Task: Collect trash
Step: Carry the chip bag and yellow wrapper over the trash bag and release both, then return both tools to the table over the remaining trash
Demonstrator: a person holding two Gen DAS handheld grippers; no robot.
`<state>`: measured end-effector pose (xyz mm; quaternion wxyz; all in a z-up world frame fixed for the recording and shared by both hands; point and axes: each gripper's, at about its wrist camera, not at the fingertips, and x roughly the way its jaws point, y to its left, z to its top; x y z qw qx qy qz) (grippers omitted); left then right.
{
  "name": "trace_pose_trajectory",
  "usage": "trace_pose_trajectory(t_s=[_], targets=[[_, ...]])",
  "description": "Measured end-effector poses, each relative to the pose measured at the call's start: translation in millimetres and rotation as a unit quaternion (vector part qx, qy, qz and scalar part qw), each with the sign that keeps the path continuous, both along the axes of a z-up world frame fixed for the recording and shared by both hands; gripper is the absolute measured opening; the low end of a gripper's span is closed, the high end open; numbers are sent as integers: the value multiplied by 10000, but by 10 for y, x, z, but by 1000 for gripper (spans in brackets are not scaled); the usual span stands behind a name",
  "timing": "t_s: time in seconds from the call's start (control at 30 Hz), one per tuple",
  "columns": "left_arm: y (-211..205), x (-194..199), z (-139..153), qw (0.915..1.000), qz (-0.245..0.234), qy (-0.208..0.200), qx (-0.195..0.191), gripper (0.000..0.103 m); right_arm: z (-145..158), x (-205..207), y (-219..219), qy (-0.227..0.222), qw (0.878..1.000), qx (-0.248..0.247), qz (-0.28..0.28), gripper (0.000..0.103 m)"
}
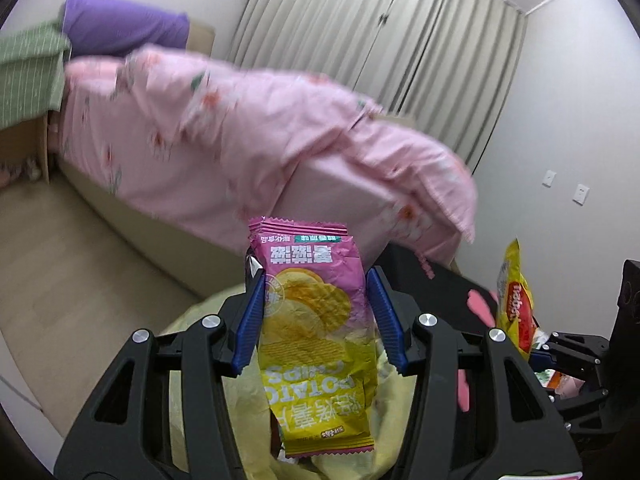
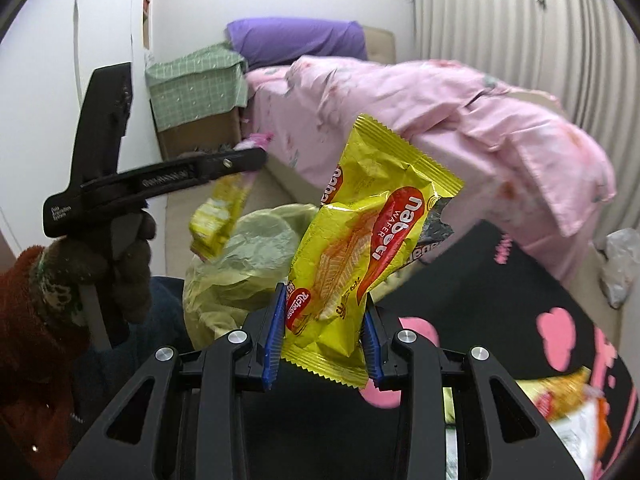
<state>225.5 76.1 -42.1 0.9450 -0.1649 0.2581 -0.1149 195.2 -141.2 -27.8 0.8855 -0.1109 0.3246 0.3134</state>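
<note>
Chip packet (image 1: 316,320) between left jaws, wafer packet (image 2: 352,256) between right

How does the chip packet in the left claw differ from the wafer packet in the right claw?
The chip packet is pink fading to yellow; the wafer packet is yellow with red logos. The chip packet lies fairly flat, while the wafer packet is folded and torn. Both are clamped between blue pads.

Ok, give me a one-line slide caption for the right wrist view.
Right gripper holds a yellow wafer wrapper over the trash bag; left gripper brings a chips packet.
</note>
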Motion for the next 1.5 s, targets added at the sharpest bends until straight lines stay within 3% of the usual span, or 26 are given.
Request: trace_pose_trajectory(t_s=[0.2,0.3,0.37,0.5,0.73,0.87,1.07,1.2,1.33,1.43,1.5], targets=[[152,216,-294,9987,-5,409,-312,48,-223,274,305,274,9992,-105,257,33],[231,260,-296,9968,-164,511,-590,65,-334,345,427,354,9987,-195,314,35],[285,219,-254,9966,-126,471,-665,72,-380,367,468,386,9984,-213,342,45],[418,86,-120,9972,223,296,-655,73,-428,341,517,445,9979,-273,378,57],[454,-175,145,9974,581,-71,-416,73,-260,106,335,212,9993,-244,176,58],[287,-272,259,9985,301,-167,-431,77,-62,-154,-39,-65,9996,-184,-212,58],[-401,-364,273,9969,-765,-13,-192,77,115,-602,-896,-267,9905,-123,-1343,58],[-955,-478,247,9858,-1676,-8,-70,77,115,-915,-1498,-311,9794,30,-1994,58],[-1499,-560,196,9660,-2586,48,75,77,62,-1203,-2036,-246,9684,231,-2473,58],[-1886,-587,148,9477,-3180,88,263,77,-10,-1402,-2310,-215,9636,338,-2645,58],[-2207,-571,132,9281,-3683,146,528,77,-91,-1521,-2473,-88,9633,553,-2624,58]])
